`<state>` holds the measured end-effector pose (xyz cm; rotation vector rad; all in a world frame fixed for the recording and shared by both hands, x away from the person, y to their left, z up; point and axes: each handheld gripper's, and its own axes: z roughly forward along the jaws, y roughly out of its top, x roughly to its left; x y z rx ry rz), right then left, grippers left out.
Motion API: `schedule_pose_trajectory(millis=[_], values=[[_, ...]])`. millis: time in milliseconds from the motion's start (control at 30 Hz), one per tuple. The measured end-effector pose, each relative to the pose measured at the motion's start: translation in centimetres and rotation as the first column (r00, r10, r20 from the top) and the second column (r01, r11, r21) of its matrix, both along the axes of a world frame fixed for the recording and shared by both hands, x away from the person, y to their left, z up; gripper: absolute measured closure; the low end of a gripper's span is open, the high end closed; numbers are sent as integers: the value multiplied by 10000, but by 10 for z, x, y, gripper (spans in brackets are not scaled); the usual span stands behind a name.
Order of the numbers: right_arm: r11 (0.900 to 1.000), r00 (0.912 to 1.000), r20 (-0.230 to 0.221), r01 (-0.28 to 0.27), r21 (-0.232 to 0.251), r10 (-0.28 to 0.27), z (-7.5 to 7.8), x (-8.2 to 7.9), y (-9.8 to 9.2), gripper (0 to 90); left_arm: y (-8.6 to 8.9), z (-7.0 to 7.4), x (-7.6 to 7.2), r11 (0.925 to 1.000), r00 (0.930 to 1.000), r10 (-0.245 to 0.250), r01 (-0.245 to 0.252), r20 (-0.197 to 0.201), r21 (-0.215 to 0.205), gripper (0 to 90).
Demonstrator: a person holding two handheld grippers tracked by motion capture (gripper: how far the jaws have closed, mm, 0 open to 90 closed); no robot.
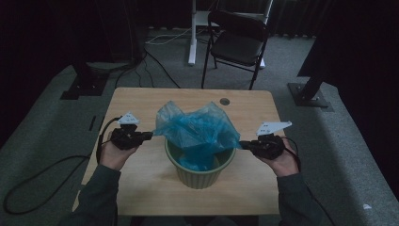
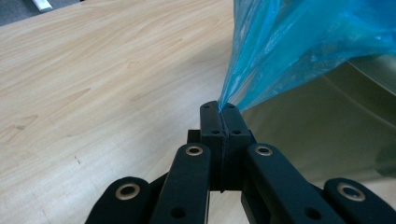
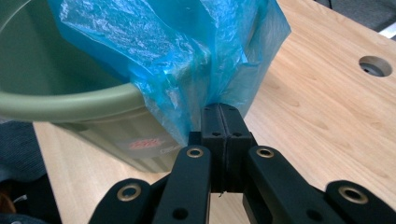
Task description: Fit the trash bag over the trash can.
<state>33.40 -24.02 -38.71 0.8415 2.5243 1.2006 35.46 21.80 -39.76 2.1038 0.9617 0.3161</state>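
A black folding chair (image 1: pixel 237 40) stands on the carpet beyond the far edge of the wooden tabletop (image 1: pixel 141 101), cables (image 1: pixel 155 70) trail over the floor behind it, and a round grommet hole (image 1: pixel 225 101) sits near the far edge. A ribbed green plastic pot (image 1: pixel 200 172) stands upright near the middle of the near edge. A blue plastic bag (image 1: pixel 197 129) hangs into its mouth and billows above the rim, stretched sideways between the tongs. The left gripper (image 1: pixel 149 135) is clamped on the bag's left edge; the right gripper (image 1: pixel 243 145) is clamped on its right edge, just beside the rim.
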Motion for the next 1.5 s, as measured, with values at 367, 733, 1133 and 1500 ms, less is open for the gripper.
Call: schedule_pose_trajectory(millis=[367,733,1133,1500], values=[[9971,9975,-60,-699,310,702,-6,-13,11,897,-24,-4,-37,9867,9867,-1613,1608,-201,-239,898],[9969,9975,33,-712,329,711,-5,-10,19,895,-38,0,-38,9834,9837,-1797,1794,-100,-255,897],[9995,9997,185,137,291,-142,-6,14,22,898,-44,-2,-8,9907,9912,-1326,1324,-54,-304,896],[9922,9923,363,1172,413,-1187,-9,29,18,822,-34,-2,-3,9946,9958,-909,910,53,-506,795]])
